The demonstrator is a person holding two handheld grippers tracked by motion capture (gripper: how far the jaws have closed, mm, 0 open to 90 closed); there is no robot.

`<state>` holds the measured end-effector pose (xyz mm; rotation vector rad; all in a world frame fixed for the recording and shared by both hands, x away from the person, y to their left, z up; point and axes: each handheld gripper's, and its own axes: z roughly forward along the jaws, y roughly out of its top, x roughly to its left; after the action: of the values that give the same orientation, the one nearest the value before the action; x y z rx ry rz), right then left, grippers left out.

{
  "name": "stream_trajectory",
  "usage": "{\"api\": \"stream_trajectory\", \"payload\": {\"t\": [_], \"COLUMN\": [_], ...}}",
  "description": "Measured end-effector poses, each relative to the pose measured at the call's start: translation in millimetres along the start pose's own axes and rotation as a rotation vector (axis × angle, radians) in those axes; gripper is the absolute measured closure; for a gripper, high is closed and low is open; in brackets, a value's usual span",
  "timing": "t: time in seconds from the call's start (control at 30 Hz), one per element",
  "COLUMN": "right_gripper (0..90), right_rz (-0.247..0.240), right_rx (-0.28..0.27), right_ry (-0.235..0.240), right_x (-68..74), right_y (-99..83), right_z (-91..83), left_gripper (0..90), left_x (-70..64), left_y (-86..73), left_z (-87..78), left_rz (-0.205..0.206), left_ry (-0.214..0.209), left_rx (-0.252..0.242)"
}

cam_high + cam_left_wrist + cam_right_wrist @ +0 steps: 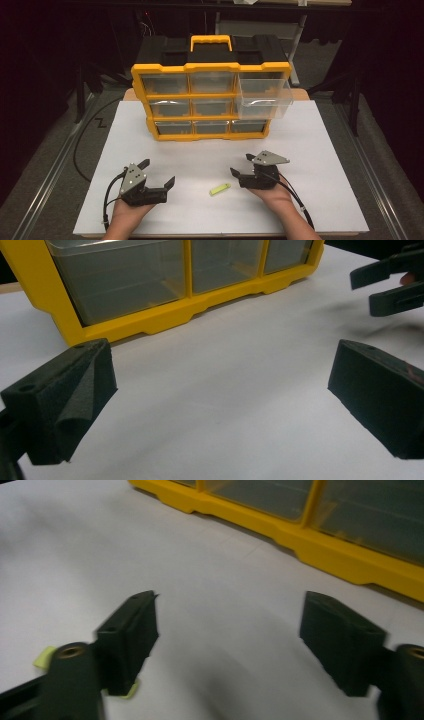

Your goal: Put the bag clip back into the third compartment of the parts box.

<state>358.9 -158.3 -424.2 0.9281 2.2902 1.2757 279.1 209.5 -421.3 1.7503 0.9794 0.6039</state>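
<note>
Both hands rested low on the white table (310,150), left gripper (159,174) and right gripper (241,165) spread wide, holding nothing; between them lay the small yellow-green clip (220,190), likely light, stiff, best pinched across its narrow sides, before the yellow drawer organizer (212,100).

We can read no text, label, brand, number or sign: not on the yellow drawer cabinet (210,100), and not on the small yellow-green piece (220,190) either.
</note>
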Motion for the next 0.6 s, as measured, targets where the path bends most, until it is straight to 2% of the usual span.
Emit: {"api": "stream_trajectory", "payload": {"t": [0.13, 0.23, 0.37, 0.43, 0.6], "right_gripper": [65.8, 89.8, 90.0, 90.0, 90.0], "right_rz": [-0.032, -0.030, -0.053, -0.084, -0.124], "right_rx": [0.043, 0.063, 0.118, 0.141, 0.190], "right_ry": [0.030, 0.084, 0.131, 0.135, 0.131], "right_x": [8.3, 11.9, 20.7, 25.4, 31.6], "right_y": [-0.8, 0.0, -0.3, -0.9, -2.7], "right_z": [0.5, 0.8, 8.7, 12.7, 19.0], "left_gripper": [0.5, 0.6, 0.6, 0.6, 0.6], "left_x": [0.7, 0.4, -1.8, -1.7, -1.3], "left_y": [0.2, 0.3, 0.7, 0.9, 0.9], "left_z": [-0.1, -0.1, -1.2, -1.3, -1.4], "left_rz": [-0.003, 0.000, 0.013, 0.015, 0.014], "left_ry": [-0.002, -0.002, -0.006, -0.008, -0.011], "left_rx": [-0.007, -0.008, -0.017, -0.018, -0.022]}}
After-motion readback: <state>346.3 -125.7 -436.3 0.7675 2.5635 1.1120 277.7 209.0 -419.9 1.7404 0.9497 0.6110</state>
